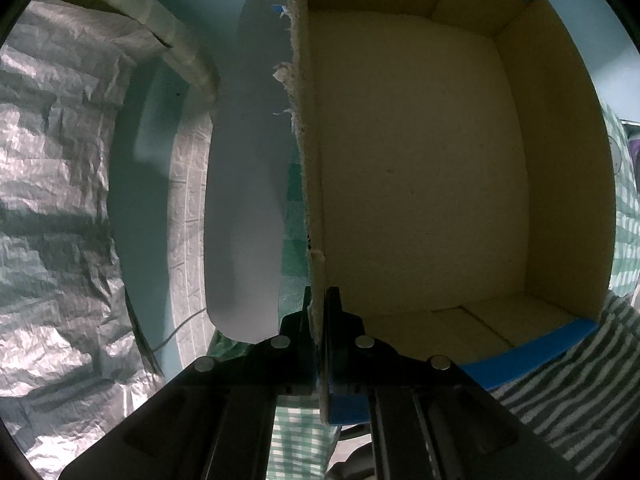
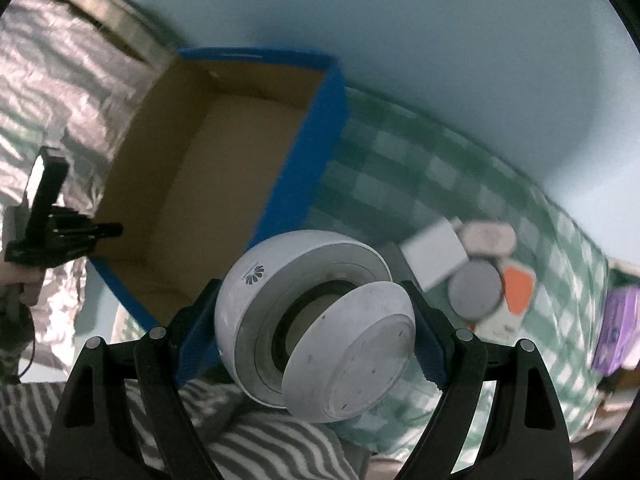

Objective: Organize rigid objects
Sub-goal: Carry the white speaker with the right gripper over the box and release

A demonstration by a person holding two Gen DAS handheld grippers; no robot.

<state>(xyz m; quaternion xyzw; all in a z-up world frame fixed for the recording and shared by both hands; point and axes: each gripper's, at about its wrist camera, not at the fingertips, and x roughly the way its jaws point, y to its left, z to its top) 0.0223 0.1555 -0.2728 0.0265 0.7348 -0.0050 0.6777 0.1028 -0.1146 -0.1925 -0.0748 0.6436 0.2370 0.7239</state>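
An open cardboard box (image 1: 420,168) with blue outer sides fills the left wrist view; its inside is bare. My left gripper (image 1: 319,304) is shut on the box's torn left wall (image 1: 310,184). In the right wrist view the same box (image 2: 336,92) lies at upper left, with the left gripper (image 2: 76,232) at its left edge. My right gripper (image 2: 316,312) is shut on a round white camera (image 2: 312,324) with a logo, held just right of the box's blue side.
A green checked cloth (image 2: 400,168) covers the surface. On it at right lie a white adapter (image 2: 434,252), a grey disc (image 2: 474,290), an orange and white item (image 2: 518,288) and a purple packet (image 2: 616,328). Crinkled silver sheeting (image 1: 52,184) is at left. A striped cloth (image 2: 248,436) lies in front.
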